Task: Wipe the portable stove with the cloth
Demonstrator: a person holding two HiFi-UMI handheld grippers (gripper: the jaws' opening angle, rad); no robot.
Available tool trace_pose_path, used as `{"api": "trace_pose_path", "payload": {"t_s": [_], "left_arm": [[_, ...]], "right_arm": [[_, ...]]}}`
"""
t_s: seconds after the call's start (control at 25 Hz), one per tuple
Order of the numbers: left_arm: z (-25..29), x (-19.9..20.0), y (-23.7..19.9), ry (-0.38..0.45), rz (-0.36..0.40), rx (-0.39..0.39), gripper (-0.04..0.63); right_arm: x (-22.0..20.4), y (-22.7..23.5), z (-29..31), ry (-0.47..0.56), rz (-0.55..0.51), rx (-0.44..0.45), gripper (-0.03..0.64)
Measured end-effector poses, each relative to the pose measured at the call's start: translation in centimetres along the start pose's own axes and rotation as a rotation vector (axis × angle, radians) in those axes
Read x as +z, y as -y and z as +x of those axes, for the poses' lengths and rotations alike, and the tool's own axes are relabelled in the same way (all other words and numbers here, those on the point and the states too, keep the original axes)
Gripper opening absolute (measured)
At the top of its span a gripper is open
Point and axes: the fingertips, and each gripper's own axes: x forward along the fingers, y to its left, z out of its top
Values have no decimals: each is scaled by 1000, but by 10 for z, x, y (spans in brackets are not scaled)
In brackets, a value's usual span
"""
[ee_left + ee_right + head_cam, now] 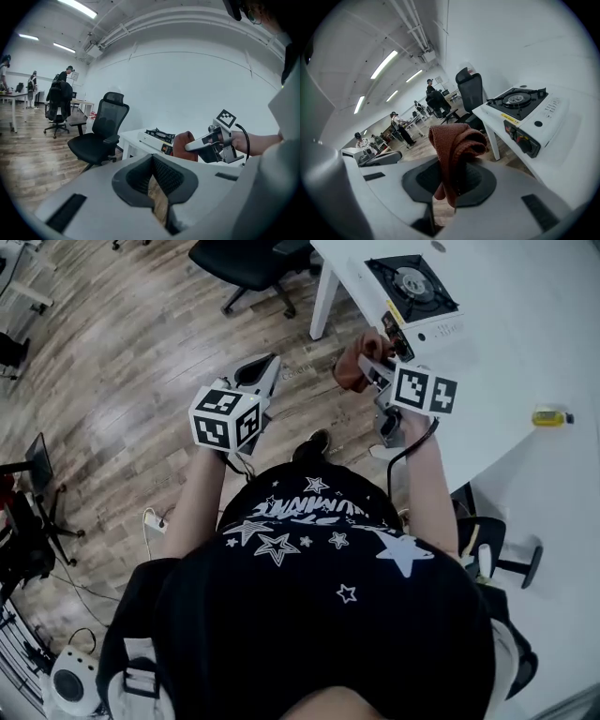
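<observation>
The room is a big office with a wooden floor. A white bench stands off to the right of both tools. The left tool hangs over the floor, well away from the bench. Its two jaws are pressed together and there is nothing in them. Just to its right is the right tool, by the edge of the bench. Its jaws pinch a red-brown cloth, which sticks out in a bunch past the tips. The portable stove sits on the bench, ahead of the right tool. The cloth is near the stove but does not touch it.

So I think the job has only just begun. The cloth is picked up, and that part is done. The cloth is in the air, so the whole wipe of the stove is left to do, both the top and the front.

The head view shows both tools at once. It also shows a little yellow thing on the bench, far to the right of the right tool. I cannot tell what it is. The left gripper view shows a black chair ahead of the left tool, and the right tool from the side. The right gripper view shows the cloth folded between the jaws and the stove's knob up close. It also shows people far off in the room.
</observation>
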Motion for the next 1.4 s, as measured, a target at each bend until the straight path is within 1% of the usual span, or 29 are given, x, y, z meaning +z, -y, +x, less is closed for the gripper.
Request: {"api": "trace_pose_path", "payload": {"t_s": [0.12,0.4,0.72,0.88,1.16,1.28,1.4], "left_arm": [[-27,-14,-2,-1,-16,22,8],[-87,-41,1,6,-38,41,8],[-130,-71,2,15,-100,54,8],[-133,-79,6,32,-124,72,8],[-124,-80,20,58,-137,98,8],[-113,-75,32,65,-136,117,8],[-94,-64,53,80,-133,125,8]], "right_arm": [[-22,-26,5,-24,-30,19,61],[-70,-81,6,-43,-92,53,61],[-115,-122,-5,-107,-213,71,60],[-122,-120,-13,-126,-249,78,60],[-125,-102,-28,-119,-256,97,60],[-124,-87,-44,-122,-264,112,60],[-116,-62,-63,-120,-269,116,60]]}}
